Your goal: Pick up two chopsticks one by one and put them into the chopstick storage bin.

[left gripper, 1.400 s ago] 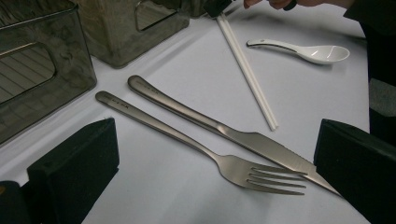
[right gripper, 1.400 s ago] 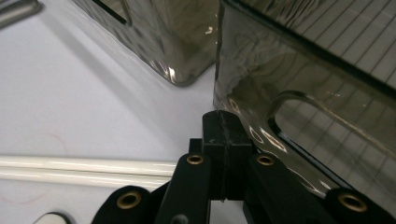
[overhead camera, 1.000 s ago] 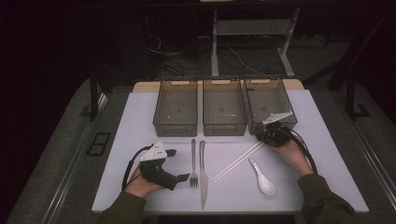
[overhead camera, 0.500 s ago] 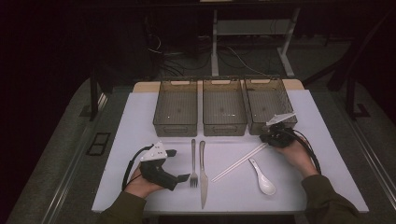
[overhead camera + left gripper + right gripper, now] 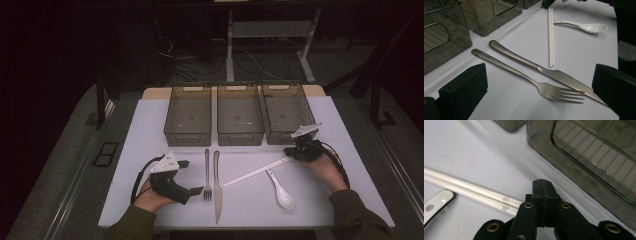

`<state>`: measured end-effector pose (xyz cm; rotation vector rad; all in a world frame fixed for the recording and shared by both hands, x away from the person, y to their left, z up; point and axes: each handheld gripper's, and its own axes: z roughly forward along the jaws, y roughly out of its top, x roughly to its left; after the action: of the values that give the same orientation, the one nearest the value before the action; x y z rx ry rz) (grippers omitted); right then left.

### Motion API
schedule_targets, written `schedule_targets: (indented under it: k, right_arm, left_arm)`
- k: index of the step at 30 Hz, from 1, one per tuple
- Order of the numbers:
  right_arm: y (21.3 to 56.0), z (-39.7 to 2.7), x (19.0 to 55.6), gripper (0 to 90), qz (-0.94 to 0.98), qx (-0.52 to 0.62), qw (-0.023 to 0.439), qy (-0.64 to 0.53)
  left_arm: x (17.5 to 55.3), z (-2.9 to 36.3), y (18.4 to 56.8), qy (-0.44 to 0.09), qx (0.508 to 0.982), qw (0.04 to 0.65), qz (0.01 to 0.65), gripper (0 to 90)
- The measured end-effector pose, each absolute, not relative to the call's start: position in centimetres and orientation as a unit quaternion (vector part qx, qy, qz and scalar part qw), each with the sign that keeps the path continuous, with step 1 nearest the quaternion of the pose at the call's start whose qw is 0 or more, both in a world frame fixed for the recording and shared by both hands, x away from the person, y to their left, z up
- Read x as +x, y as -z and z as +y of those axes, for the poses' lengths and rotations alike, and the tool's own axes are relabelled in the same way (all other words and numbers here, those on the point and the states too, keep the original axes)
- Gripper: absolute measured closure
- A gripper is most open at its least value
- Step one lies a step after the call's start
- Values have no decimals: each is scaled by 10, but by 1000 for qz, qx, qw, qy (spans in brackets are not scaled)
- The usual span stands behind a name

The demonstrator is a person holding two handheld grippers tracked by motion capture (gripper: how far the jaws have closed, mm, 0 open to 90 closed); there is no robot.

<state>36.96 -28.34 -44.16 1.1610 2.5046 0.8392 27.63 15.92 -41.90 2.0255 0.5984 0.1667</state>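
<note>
Chopsticks: two slim white sticks (image 5: 256,171), smooth and glossy, lying side by side and touching on the white table (image 5: 150,125); they run diagonally from beside the knife up to your right gripper, with small printed marks near the end that lies by its jaws.
Spoon: glossy white ceramic soup spoon (image 5: 281,189), rounded bowl and curved handle, just beside the chopsticks on their near side.
Fork and knife: brushed grey metal fork (image 5: 524,76) and knife (image 5: 544,72), long rounded handles, lying parallel and close together, the knife's edge serrated.
Bins: three smoke-tinted clear plastic bins (image 5: 239,114), rectangular with ribbed floors and cut-out handles, in a row at the far side of the table.
Right gripper: your right gripper (image 5: 543,195) has its black jaws pressed flat together with nothing between them; the closed tip sits just beside the chopsticks' marked end, close to the wall of the right-hand bin. Whether the tip touches the sticks cannot be told.
Left gripper: your left gripper (image 5: 192,177) rests low at the table, its blocky matt black jaws spread wide, holding nothing; the fork's tines and the knife's blade lie ahead between them.
</note>
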Motion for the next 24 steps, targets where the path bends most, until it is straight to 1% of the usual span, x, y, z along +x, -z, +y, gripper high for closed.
schedule_targets:
  k: [10, 24]
  right_arm:
    - [441, -287, 363, 898, 864, 398, 122, -284]
    - [439, -296, 343, 898, 870, 389, 108, -282]
  left_arm:
    - [276, 159, 419, -69, 834, 490, 243, 0]
    - [275, 158, 419, -66, 836, 487, 244, 0]
